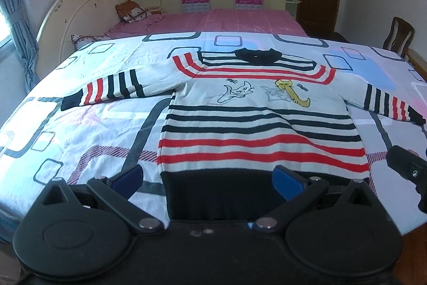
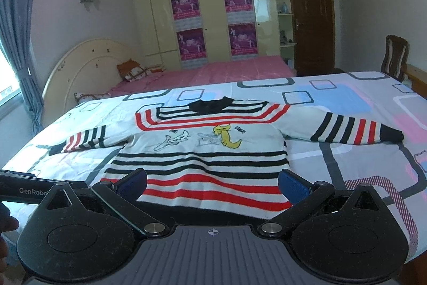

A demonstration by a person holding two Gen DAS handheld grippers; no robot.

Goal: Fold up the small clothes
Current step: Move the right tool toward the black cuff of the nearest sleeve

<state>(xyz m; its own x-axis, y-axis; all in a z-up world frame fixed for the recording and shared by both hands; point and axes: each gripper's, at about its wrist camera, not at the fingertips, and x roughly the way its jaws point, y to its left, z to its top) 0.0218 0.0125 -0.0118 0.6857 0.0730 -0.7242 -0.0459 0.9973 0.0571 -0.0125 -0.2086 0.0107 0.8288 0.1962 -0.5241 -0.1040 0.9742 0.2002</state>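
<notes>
A small white sweater (image 1: 256, 114) with red and black stripes and cat drawings lies flat and face up on the patterned sheet (image 1: 88, 130), both sleeves spread out sideways. Its black hem faces me and its black collar (image 1: 257, 55) points away. My left gripper (image 1: 208, 179) stands open just before the hem, nothing between its blue pads. In the right wrist view the same sweater (image 2: 208, 151) lies ahead, and my right gripper (image 2: 212, 184) is open over the hem. The right gripper's black body (image 1: 408, 170) shows at the far right of the left wrist view.
The sheet covers a raised surface whose near edge runs under the grippers. Behind it is a pink bed (image 2: 213, 71) with a cream headboard (image 2: 85, 63) and pillows. A wooden chair (image 2: 395, 55) stands at the far right, wardrobes and a door (image 2: 311, 15) behind.
</notes>
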